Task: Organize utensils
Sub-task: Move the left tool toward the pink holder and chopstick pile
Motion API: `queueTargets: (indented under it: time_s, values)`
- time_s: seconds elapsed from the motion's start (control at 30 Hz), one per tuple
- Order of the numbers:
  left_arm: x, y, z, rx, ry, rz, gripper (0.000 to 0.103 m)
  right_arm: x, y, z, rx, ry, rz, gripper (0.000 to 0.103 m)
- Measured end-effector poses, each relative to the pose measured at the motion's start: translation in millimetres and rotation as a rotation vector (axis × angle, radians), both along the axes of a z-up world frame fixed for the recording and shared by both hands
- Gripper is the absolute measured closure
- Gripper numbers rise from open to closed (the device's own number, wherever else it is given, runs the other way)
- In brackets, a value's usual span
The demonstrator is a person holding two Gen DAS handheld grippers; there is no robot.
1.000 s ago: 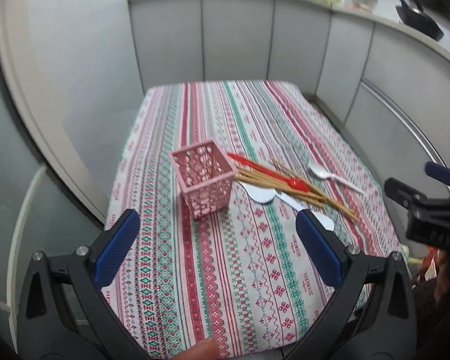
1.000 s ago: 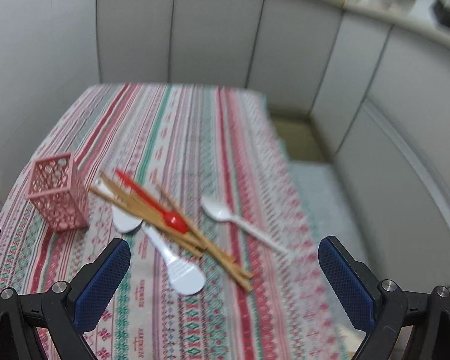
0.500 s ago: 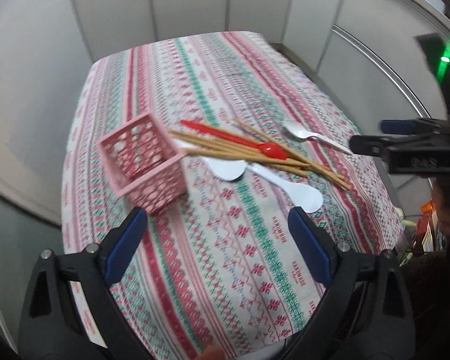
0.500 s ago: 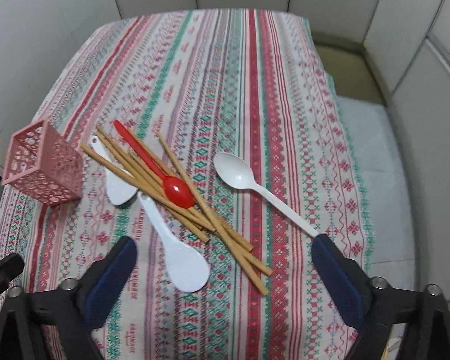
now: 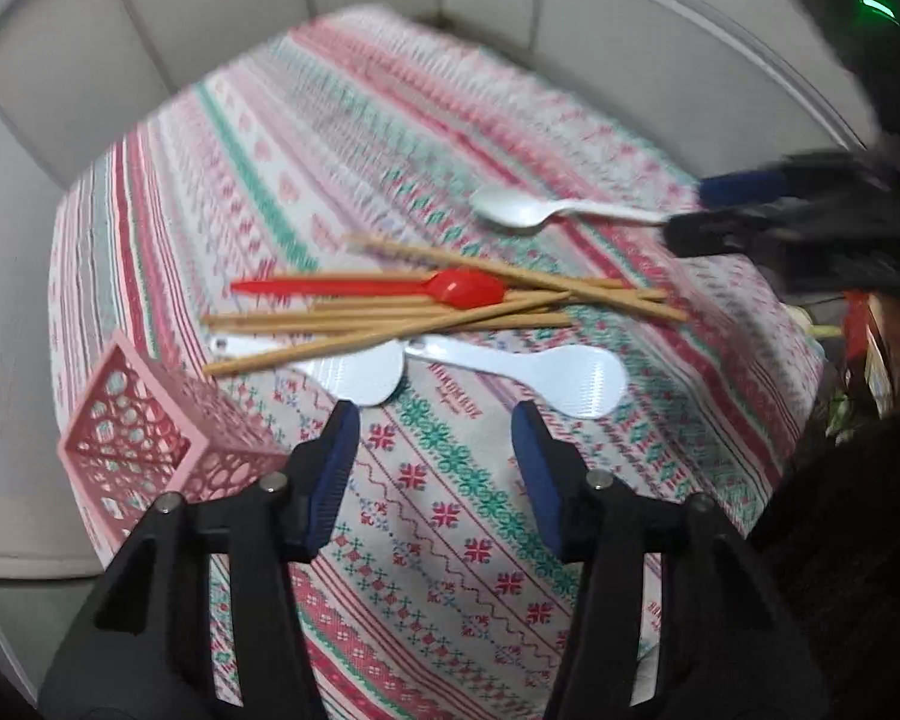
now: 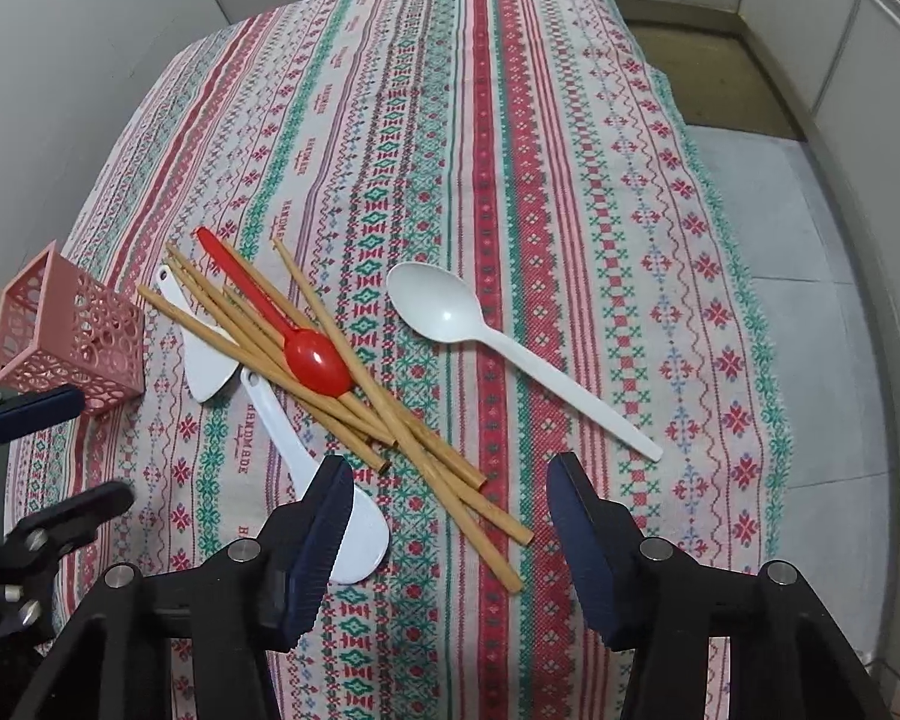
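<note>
Both tools, left tool (image 5: 435, 471) and right tool (image 6: 450, 519), closing mid-drop, nothing between the jaws yet. Moved in closer over the chopsticks (image 6: 330, 360) and spoons piled near table's front edge; pink basket (image 6: 66, 330) at left edge, nothing sorted yet.

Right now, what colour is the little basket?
Pink, with a lacy hole pattern. The basket shows best in the right wrist view.

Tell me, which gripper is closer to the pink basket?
Left. The left gripper hovers right beside the pink basket, jaws closing on nothing; the right gripper hangs farther off, over the chopsticks.
</note>
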State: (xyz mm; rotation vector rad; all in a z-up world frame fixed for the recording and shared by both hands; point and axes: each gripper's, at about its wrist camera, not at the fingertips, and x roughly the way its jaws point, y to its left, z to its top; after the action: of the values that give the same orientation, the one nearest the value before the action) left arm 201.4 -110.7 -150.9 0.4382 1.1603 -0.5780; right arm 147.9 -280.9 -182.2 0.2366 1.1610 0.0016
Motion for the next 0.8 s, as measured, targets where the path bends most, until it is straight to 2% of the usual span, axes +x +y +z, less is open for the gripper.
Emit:
queueTargets:
  time_s: [0.1,0.27,0.47,0.53,0.63,0.8]
  values:
    - [31,4,-10,-0.019,0.118,0.146,0.050,4,-4,-1,0.034,-0.003,-0.006,0.044]
    - [60,1,-9,-0.018,0.157,0.339,0.050,10,-9,-4,0.044,0.003,-0.015,0.045]
    - [89,5,-18,-0.063,0.226,0.610,0.052,12,-15,-8,0.066,0.006,-0.025,0.048]
    - [96,9,-20,-0.066,0.216,0.718,0.068,12,-17,-10,0.070,0.012,-0.026,0.048]
    - [98,12,-30,-0.093,0.265,0.831,0.080,11,-18,-13,0.080,0.018,-0.020,0.049]
    - [98,15,-47,-0.087,0.281,0.948,0.091,11,-22,-11,0.097,0.010,-0.024,0.049]
